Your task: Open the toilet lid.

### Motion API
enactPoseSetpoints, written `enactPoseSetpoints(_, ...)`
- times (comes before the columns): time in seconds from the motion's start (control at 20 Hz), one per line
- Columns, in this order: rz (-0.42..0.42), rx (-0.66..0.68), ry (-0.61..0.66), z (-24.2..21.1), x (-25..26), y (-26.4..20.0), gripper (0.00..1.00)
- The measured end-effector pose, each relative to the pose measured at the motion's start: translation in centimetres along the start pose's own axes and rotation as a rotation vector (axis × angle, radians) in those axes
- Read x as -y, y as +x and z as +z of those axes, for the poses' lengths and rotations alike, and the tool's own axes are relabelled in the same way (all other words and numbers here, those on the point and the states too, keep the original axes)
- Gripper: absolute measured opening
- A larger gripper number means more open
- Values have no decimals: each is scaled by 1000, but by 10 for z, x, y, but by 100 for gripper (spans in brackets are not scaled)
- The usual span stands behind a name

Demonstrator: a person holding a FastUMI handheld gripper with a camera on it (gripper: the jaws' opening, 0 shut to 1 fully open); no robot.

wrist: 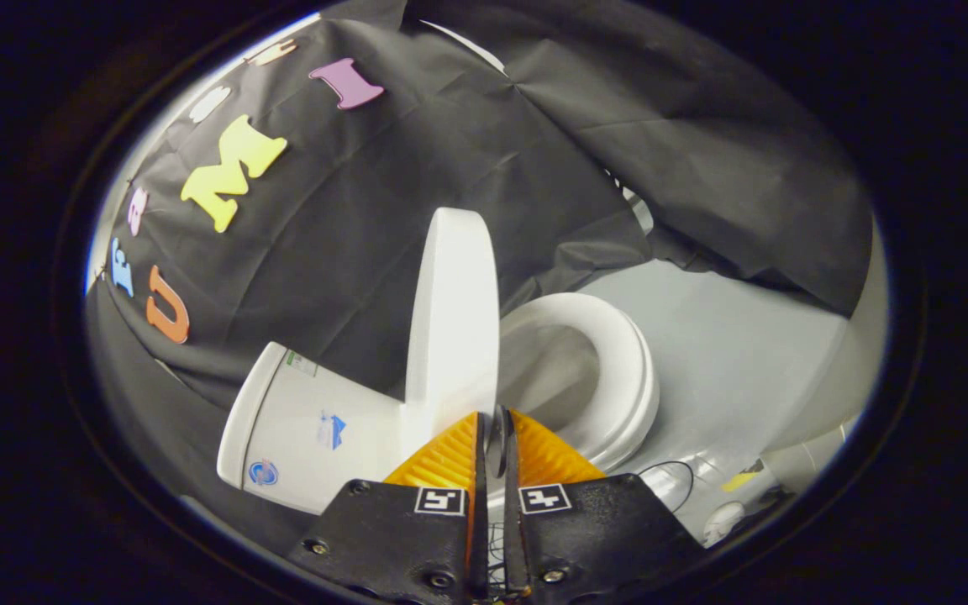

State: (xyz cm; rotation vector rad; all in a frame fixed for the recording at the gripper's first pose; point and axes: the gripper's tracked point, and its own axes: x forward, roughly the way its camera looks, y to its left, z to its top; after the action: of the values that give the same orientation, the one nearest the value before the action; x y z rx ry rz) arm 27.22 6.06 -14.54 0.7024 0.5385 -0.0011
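The gripper (pixel 492 420) has its two fingers drawn almost together, with only a thin slit between them, and the tips sit at the lower edge of the smooth white plastic toilet lid (pixel 453 323). Whether the fingers actually pinch that edge cannot be told, since the tips hide the contact. The lid stands raised, nearly upright, directly ahead of the fingers. On one side of it is the white ceramic cistern (pixel 307 433), which carries small stickers. On the other side lies the white oval seat ring (pixel 618 378) over the open bowl (pixel 555 374). The toilet rests on a pale grey floor (pixel 736 336), against the draped black cloth wall (pixel 417 160). A thin dark cable (pixel 670 472) lies on the floor beside the seat.
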Motion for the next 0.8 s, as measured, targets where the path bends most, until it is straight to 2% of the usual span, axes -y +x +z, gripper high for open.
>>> enactPoseSetpoints(0.8, -37, 44, -162, -3, -51, -16, 10)
